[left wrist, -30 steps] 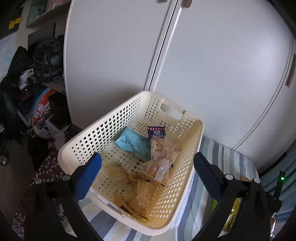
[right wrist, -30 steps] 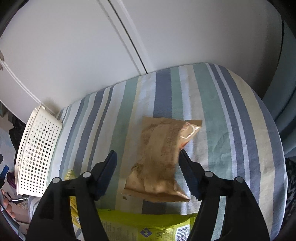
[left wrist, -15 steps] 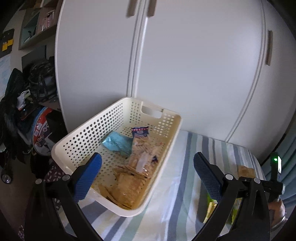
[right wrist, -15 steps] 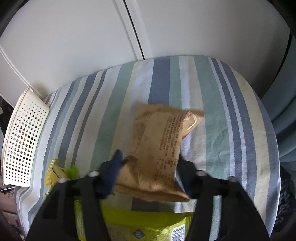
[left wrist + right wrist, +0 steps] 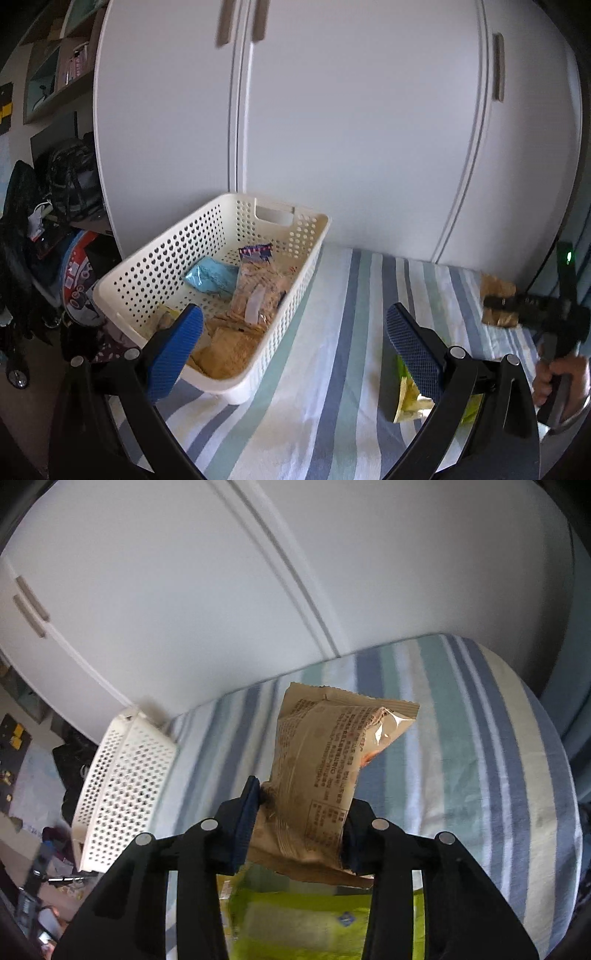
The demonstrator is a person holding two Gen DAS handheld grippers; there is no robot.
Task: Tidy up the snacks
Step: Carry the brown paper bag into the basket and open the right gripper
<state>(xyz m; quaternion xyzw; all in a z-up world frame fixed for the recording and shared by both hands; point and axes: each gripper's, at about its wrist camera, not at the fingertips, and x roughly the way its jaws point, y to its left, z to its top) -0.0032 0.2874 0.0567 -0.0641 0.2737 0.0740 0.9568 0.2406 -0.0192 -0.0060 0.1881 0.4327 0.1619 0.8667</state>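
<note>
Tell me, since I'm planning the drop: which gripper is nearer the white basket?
Left. The left gripper hangs at the white basket's near corner; the right gripper, clamping the brown packet, is across the striped cloth.

L tongs (image 5: pixel 291 343) spread wide, R tongs (image 5: pixel 299 827) clamped on brown packet (image 5: pixel 325 768)

White wardrobe doors (image 5: pixel 351 140) rise behind a striped bedcover (image 5: pixel 325 369), with cluttered shelves (image 5: pixel 55 74) far left.

The brown snack packet (image 5: pixel 325 775) is being clamped by the right gripper (image 5: pixel 295 827) and lifted off the striped bed (image 5: pixel 480 760).
</note>
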